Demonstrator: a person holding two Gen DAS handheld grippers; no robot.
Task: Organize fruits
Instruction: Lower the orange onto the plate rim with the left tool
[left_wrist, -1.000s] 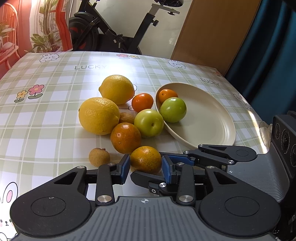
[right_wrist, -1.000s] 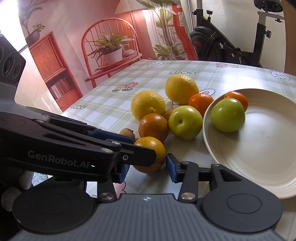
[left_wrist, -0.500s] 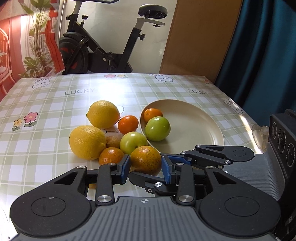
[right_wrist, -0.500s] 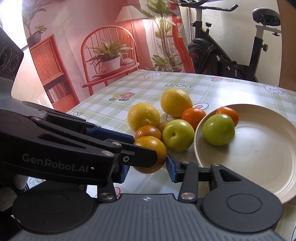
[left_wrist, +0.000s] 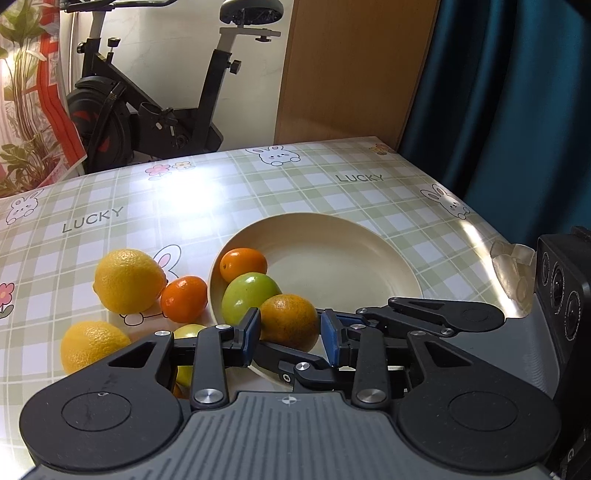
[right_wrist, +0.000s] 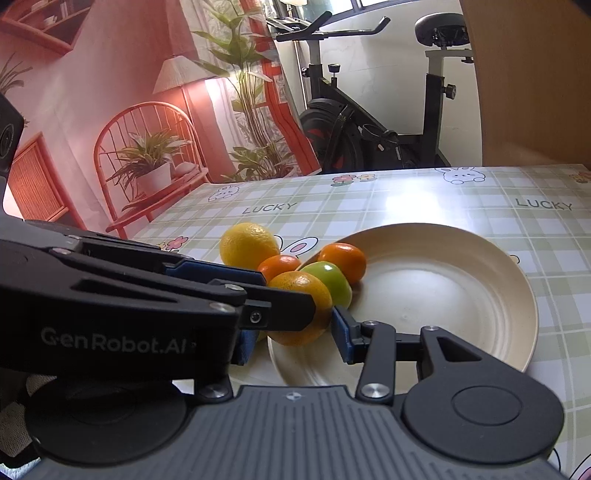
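Observation:
A mottled orange (left_wrist: 288, 321) hangs just over the near rim of the cream plate (left_wrist: 351, 251), and both grippers hold it. My left gripper (left_wrist: 290, 332) is shut on it, blue pads at its sides. My right gripper (right_wrist: 291, 332) is shut on the same orange (right_wrist: 303, 306), its left finger hidden behind the left gripper's body (right_wrist: 147, 295). In the plate (right_wrist: 443, 295) lie a green fruit (left_wrist: 247, 295) and a small orange (left_wrist: 243, 264). On the cloth to the left are two lemons (left_wrist: 127, 280) (left_wrist: 92, 347), a mandarin (left_wrist: 183, 299) and a half-hidden green fruit (left_wrist: 188, 332).
The checked tablecloth (left_wrist: 332, 177) ends close to the right of the plate, with a clear corner guard (left_wrist: 513, 266) there. Beyond the far edge stand an exercise bike (left_wrist: 166, 110), a wooden panel (left_wrist: 351, 66) and a dark blue curtain (left_wrist: 517, 110).
Both grippers have lifted the orange off the cloth and carried it right, from beside the fruit pile to over the plate's near rim. The rest of the fruit has stayed put.

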